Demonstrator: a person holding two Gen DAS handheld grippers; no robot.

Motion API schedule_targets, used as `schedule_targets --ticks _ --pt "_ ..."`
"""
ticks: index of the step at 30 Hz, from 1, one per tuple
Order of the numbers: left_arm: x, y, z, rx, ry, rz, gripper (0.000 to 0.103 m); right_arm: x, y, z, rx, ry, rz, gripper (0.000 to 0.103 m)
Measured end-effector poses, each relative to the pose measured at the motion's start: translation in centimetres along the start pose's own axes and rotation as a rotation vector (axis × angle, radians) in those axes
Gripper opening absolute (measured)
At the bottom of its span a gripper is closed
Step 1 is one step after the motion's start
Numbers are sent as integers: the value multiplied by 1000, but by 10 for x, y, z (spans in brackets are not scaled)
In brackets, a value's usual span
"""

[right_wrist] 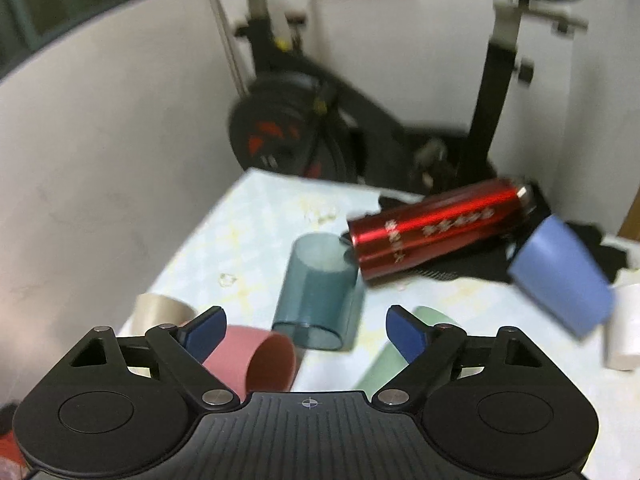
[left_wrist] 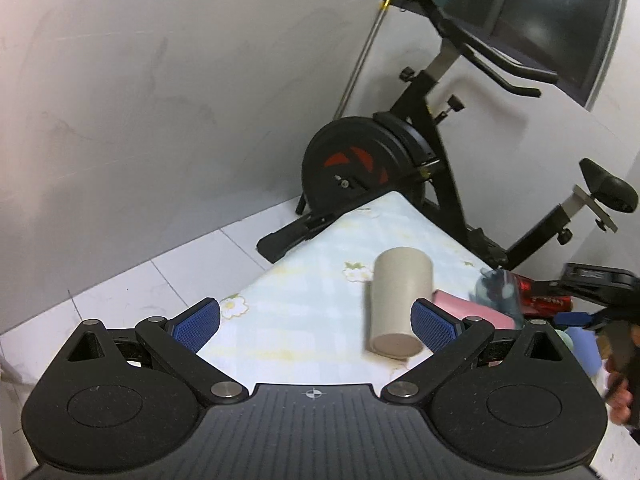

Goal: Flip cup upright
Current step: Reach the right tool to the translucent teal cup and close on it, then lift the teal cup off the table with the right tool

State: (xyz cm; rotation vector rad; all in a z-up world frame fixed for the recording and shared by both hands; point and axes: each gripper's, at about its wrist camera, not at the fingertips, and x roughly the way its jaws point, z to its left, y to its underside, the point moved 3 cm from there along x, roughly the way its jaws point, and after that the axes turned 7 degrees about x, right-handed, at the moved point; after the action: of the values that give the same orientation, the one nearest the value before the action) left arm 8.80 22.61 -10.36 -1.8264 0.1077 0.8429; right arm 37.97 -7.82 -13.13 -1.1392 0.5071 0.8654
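A beige cup (left_wrist: 398, 304) lies on its side on the floral tablecloth (left_wrist: 304, 304), its closed base toward me. My left gripper (left_wrist: 316, 322) is open; the cup rests just inside its right fingertip (left_wrist: 434, 326). My right gripper (right_wrist: 306, 332) is open above several toppled cups: a clear teal cup (right_wrist: 320, 292) between the fingers, a pink cup (right_wrist: 256, 356) by the left finger, a green cup (right_wrist: 384, 356) by the right finger. The beige cup (right_wrist: 160, 312) shows at the left. The right gripper (left_wrist: 580, 316) also shows at the right edge of the left wrist view.
A red metal bottle (right_wrist: 436, 224) lies on a black cloth (right_wrist: 472, 256). A blue cup (right_wrist: 560, 276) and a white cup (right_wrist: 624, 328) are at the right. A black exercise bike (left_wrist: 384, 160) stands behind the table. The table's left edge drops to the tiled floor (left_wrist: 140, 280).
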Motion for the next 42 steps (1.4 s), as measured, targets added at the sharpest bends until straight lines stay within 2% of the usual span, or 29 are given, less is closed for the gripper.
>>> schedule_targets --ticks 3,7,11,16,17,18,19,21,29,34,39,42 --pt "5 2 4 -5 -4 7 102 43 -10 4 28 42 61 80" --pt "14 6 10 -22 1 26 102 74 -13 -1 95 66 104 80" --pt "19 8 7 -22 6 34 102 93 -12 1 123 73 131 80" --pt "18 8 0 -12 26 33 102 106 -12 0 138 122 150 79" --pt "20 8 -2 -8 29 33 102 110 -11 -1 148 128 159 76" --pt "20 8 -2 -5 31 34 102 114 -11 -2 158 127 166 67" --pt "20 8 -4 -3 33 36 102 117 -10 -3 167 125 176 62" --pt "20 9 -6 -2 38 37 102 117 -7 -5 185 117 178 62" --pt "4 4 -19 8 74 7 102 73 -10 -3 203 10 124 62" --pt "-18 0 -32 30 96 -30 102 19 -19 -9 198 -35 64 62" --pt "-40 2 -59 71 136 -49 102 -48 -4 -41 210 -38 27 62" --pt "-52 7 -80 108 171 -43 102 -83 18 -76 233 -1 18 62"
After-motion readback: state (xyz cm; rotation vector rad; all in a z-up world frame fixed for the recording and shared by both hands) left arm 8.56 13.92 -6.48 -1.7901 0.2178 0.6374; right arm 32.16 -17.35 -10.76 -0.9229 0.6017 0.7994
